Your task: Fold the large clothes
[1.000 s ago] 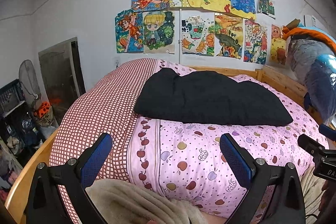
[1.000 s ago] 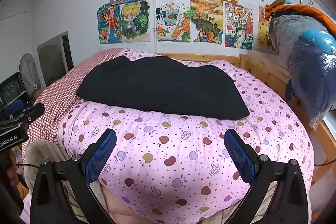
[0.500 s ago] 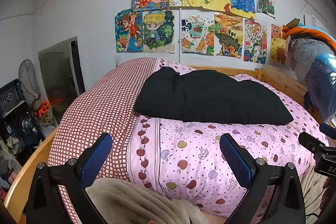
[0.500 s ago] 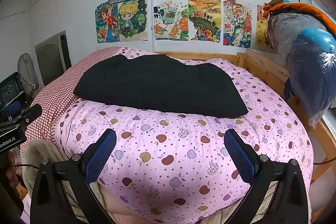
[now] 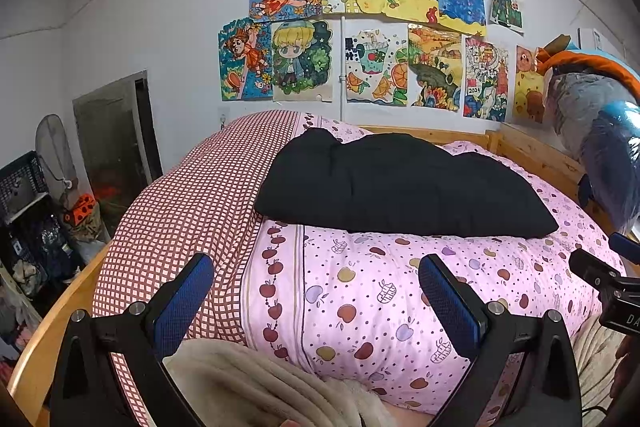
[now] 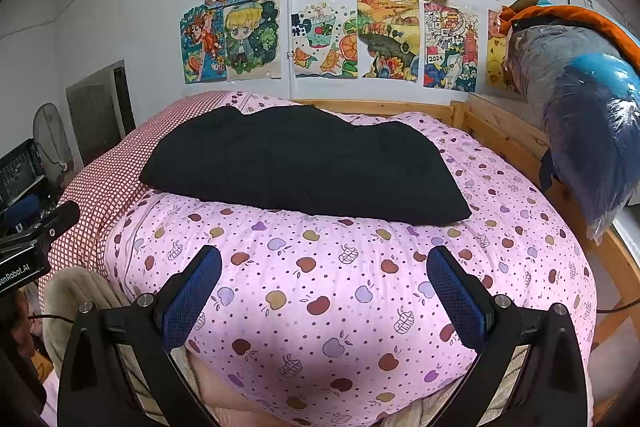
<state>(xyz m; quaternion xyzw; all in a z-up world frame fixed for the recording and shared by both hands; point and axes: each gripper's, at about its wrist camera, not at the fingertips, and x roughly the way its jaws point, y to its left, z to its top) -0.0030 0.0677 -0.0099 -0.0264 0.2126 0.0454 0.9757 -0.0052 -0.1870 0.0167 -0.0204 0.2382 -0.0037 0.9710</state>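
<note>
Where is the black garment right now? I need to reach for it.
In both wrist views the black garment lies centred on the pink apple-print quilt, beyond both open grippers, below the drawings.

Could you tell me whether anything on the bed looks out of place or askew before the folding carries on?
Nothing looks spilled or damaged. The black garment lies on the pink apple-print quilt, slightly skewed, with an uneven, bumpy far edge and its left end reaching the red checked bedding. Both the left gripper and right gripper are open and empty.
</note>
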